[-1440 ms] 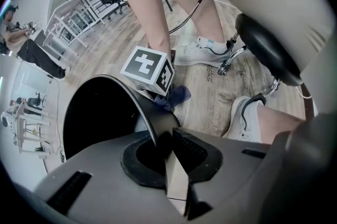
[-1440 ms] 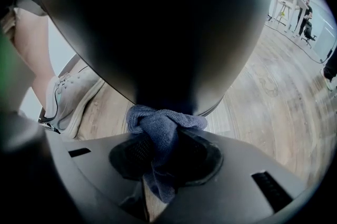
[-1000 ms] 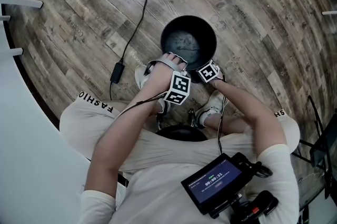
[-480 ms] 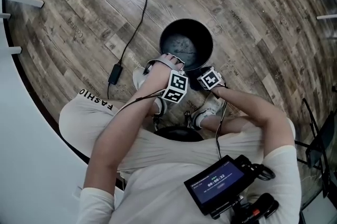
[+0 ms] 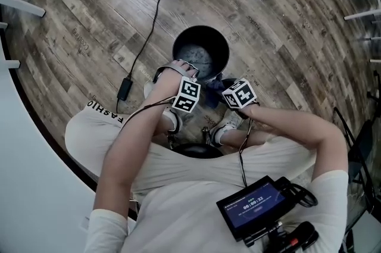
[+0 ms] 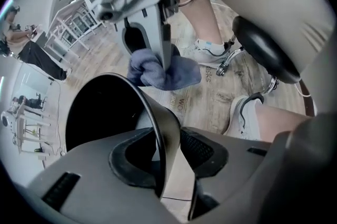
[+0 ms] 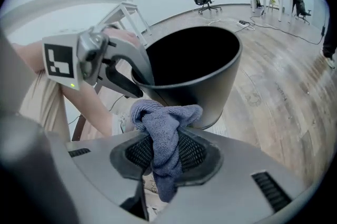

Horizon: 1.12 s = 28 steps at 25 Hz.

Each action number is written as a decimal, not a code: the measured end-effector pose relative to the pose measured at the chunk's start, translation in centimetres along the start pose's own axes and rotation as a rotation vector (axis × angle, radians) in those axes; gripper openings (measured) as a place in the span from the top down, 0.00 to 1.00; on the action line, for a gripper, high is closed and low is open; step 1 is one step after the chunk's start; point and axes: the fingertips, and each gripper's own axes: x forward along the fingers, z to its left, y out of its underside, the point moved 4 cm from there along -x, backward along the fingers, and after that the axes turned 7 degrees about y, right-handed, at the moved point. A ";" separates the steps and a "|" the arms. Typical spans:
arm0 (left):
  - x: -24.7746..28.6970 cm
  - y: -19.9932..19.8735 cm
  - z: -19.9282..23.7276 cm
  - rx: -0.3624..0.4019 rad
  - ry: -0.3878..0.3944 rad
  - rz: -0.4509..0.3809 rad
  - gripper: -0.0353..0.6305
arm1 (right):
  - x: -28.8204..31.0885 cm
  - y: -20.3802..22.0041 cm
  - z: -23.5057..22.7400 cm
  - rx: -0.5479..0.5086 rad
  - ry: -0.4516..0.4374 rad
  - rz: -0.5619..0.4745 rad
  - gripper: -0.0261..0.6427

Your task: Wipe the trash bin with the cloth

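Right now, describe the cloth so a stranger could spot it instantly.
Find the round black trash bin on the wood floor. Just outside its near wall, the right gripper pinches the cloth: a bunched blue-grey towel, the only soft, coloured thing there.

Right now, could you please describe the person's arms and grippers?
Both the left gripper and right gripper are grey, with black meshed pads, a white cube of black square markers and a thin dark cable. Short cream sleeves. The left jaws have just been opening around the bin rim.
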 end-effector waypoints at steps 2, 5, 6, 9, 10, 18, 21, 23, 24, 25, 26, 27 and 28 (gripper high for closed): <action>0.3 0.4 -0.3 0.019 0.001 0.021 0.74 | -1.2 -0.9 0.7 0.012 -0.006 -0.025 0.80; 0.4 0.5 -0.2 0.034 -0.016 0.034 0.75 | -1.9 -2.1 1.2 0.029 -0.007 -0.056 0.80; 0.4 0.5 -0.2 0.038 -0.021 0.037 0.78 | -2.0 -2.4 1.3 0.031 -0.006 -0.065 0.80; 0.6 0.4 -0.3 0.066 -0.030 0.054 0.84 | -1.8 -2.9 1.2 0.032 -0.003 -0.077 0.80; 0.6 0.3 -0.3 0.073 -0.031 0.057 0.85 | -1.7 -2.9 1.1 0.033 -0.003 -0.075 0.80; 0.7 -0.1 -0.2 0.075 -0.034 0.044 0.85 | 0.2 -2.2 0.4 0.012 0.003 -0.043 0.80; 0.8 -0.4 0.0 0.064 -0.034 0.033 0.86 | 1.2 -1.9 -0.1 -0.009 0.009 -0.034 0.80; 0.8 -0.5 0.1 0.056 -0.034 0.025 0.86 | 1.8 -1.7 -0.4 -0.028 0.016 -0.030 0.80; 0.8 -0.5 0.2 0.053 -0.035 0.021 0.86 | 2.1 -1.5 -0.5 -0.037 0.018 -0.027 0.80; 0.8 -0.6 0.2 0.051 -0.035 0.019 0.86 | 2.3 -1.4 -0.7 -0.045 0.020 -0.024 0.80; 0.8 -0.6 0.2 0.049 -0.036 0.018 0.86 | 2.6 -1.2 -0.8 -0.053 0.022 -0.021 0.80; 0.8 -0.6 0.2 0.047 -0.037 0.017 0.86 | 2.9 -1.1 -0.9 -0.062 0.024 -0.018 0.80; 0.8 -0.7 0.2 0.045 -0.037 0.015 0.86 | 3.2 -0.9 -1.0 -0.072 0.026 -0.015 0.80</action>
